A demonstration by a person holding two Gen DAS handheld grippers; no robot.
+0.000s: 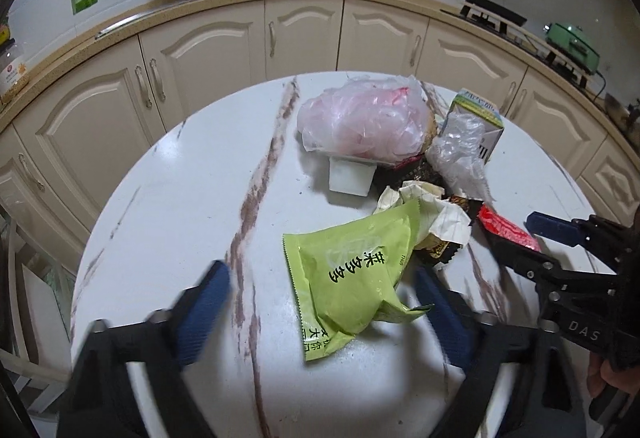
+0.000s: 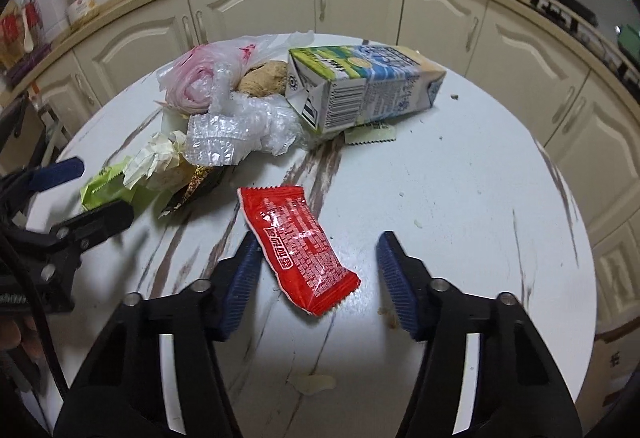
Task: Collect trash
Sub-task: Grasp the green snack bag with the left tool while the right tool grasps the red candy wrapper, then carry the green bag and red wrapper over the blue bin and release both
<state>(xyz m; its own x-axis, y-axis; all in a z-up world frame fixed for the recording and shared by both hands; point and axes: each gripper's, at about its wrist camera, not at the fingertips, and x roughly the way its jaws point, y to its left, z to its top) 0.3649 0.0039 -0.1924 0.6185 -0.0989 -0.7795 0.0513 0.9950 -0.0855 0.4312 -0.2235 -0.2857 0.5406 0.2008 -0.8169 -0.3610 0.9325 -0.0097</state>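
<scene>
Straddling light, crinkly red foil sachet point(image 2: 298, 246) on bench point(image 2: 460, 197), right gripper point(image 2: 316, 278) unclenched; grab mid-body. Left gripper point(image 1: 320, 302) unclenched w/ soft green packet point(image 1: 352, 278).

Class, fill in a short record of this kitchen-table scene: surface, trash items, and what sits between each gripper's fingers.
surface: round white marble-pattern table
left gripper: open, green snack bag between its fingers
right gripper: open, red sachet between its fingers, right pad clear of it
other trash: milk carton lying on its side, pink plastic bag, bubble wrap, crumpled paper
</scene>
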